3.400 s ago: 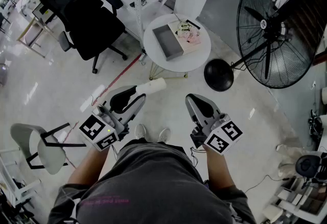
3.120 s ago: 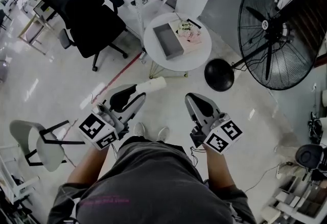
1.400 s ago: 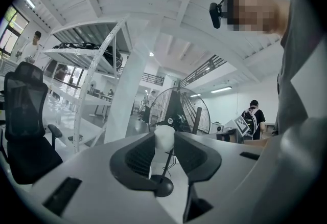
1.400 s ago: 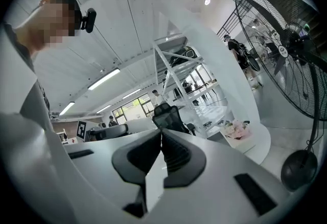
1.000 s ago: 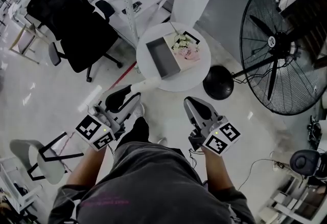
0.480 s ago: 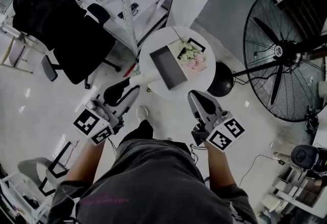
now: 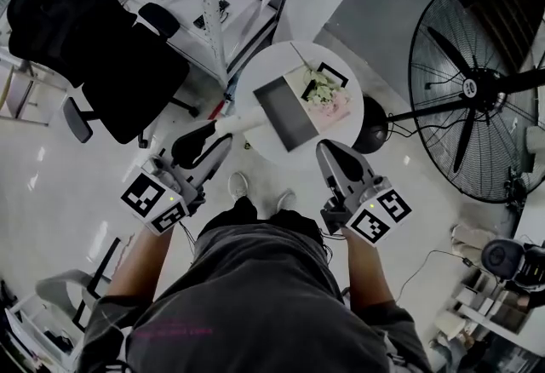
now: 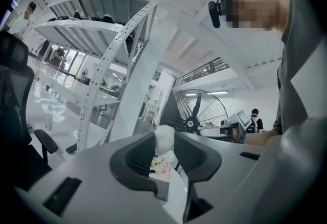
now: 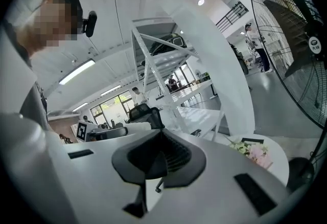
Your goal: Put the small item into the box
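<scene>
My left gripper (image 7: 209, 134) pinches the small item (image 7: 243, 118), a white tube as far as I can judge. Its far end points at the near edge of the round table (image 7: 260, 73). The grey box (image 7: 285, 111) lies open on that table, beside a flowered card (image 7: 325, 96). My right gripper (image 7: 330, 148) has its jaws pressed together on nothing, near the table's rim.

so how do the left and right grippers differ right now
The left gripper has its jaws apart, clamped on a white cylinder; the right gripper has its jaws closed together with nothing between them. The left gripper's load sticks out to the edge of the round table, while the right gripper's tip stops short of it. Both point toward that table.
</scene>
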Action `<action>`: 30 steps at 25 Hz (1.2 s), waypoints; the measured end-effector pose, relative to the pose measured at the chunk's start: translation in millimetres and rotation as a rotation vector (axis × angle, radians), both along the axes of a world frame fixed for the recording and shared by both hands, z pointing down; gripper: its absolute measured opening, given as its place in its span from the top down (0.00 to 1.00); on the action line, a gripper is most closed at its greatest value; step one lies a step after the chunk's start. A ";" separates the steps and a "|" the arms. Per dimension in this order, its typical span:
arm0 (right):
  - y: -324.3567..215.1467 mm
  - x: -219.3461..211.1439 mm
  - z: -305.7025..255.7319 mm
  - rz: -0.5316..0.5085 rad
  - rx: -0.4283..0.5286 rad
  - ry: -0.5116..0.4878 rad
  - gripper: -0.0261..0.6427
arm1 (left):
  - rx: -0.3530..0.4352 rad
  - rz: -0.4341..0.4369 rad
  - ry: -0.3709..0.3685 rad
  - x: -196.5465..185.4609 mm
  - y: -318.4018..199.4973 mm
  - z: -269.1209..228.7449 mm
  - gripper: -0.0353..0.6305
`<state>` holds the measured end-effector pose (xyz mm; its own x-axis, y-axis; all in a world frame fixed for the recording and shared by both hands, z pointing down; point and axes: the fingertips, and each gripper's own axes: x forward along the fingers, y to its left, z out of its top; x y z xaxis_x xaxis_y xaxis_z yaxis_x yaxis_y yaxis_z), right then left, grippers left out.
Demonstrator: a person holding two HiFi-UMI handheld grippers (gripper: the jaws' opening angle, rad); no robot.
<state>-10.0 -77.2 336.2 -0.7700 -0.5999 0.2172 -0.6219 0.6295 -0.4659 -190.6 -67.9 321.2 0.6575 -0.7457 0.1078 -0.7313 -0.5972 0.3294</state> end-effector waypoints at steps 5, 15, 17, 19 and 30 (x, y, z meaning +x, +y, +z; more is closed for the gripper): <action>-17.3 -2.9 8.1 -0.006 -0.019 0.007 0.93 | -0.040 -0.005 0.000 -1.3 -10.5 17.5 0.75; -63.8 16.0 30.7 -0.056 -0.064 0.012 0.93 | -0.122 -0.052 -0.051 17.2 -44.3 59.0 0.75; -74.2 24.2 34.9 -0.070 -0.069 0.011 0.93 | -0.134 -0.056 -0.070 27.1 -53.5 70.0 0.75; -85.0 33.2 40.6 -0.085 -0.079 0.009 0.93 | -0.141 -0.057 -0.094 38.3 -62.8 83.9 0.75; -144.1 85.1 77.3 -0.169 -0.142 0.003 0.93 | -0.251 -0.093 -0.241 90.5 -111.5 167.1 0.75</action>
